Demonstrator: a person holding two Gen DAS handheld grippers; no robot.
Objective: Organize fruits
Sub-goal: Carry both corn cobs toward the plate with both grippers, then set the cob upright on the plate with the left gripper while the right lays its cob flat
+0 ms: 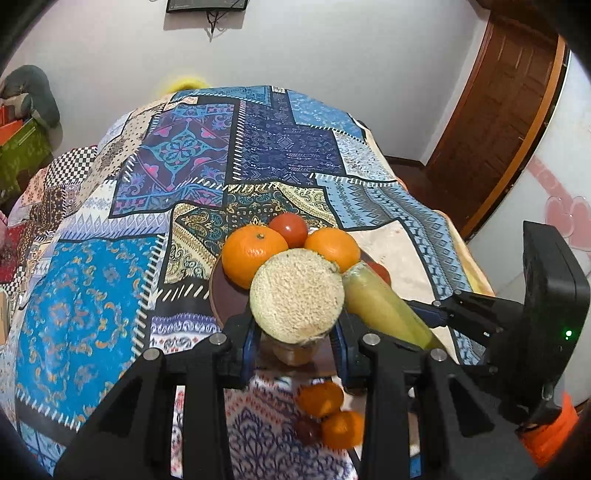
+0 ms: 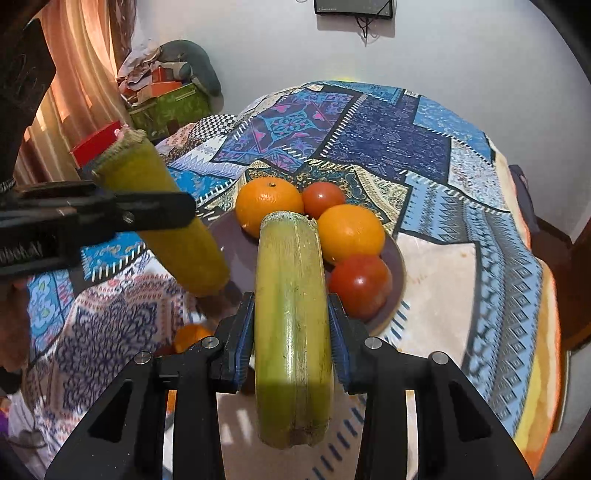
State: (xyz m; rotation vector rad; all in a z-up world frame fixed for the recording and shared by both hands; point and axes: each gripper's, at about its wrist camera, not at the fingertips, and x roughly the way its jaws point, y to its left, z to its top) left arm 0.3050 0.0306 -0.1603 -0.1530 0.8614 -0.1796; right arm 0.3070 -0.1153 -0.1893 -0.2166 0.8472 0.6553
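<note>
My left gripper (image 1: 295,332) is shut on a yellow-green stalk piece (image 1: 297,291), seen end-on over the near rim of a brown plate (image 1: 221,299). My right gripper (image 2: 290,310) is shut on a second stalk piece (image 2: 291,325), above the same plate (image 2: 395,291). Each view shows the other gripper with its stalk: the right gripper (image 1: 432,314) and the left gripper (image 2: 159,218). The plate holds two oranges (image 2: 267,206) (image 2: 351,232) and two tomatoes (image 2: 323,199) (image 2: 360,284). Loose oranges (image 1: 320,398) (image 1: 341,428) and a dark red fruit (image 1: 306,430) lie on the cloth, nearer than the plate.
A patchwork cloth (image 1: 184,177) covers the round table, whose edge (image 2: 546,332) drops away on the right. Boxes and clutter (image 2: 170,99) are stacked by the curtain at the left. A wooden door (image 1: 491,110) stands at the right, and a dark screen (image 2: 352,7) hangs on the wall.
</note>
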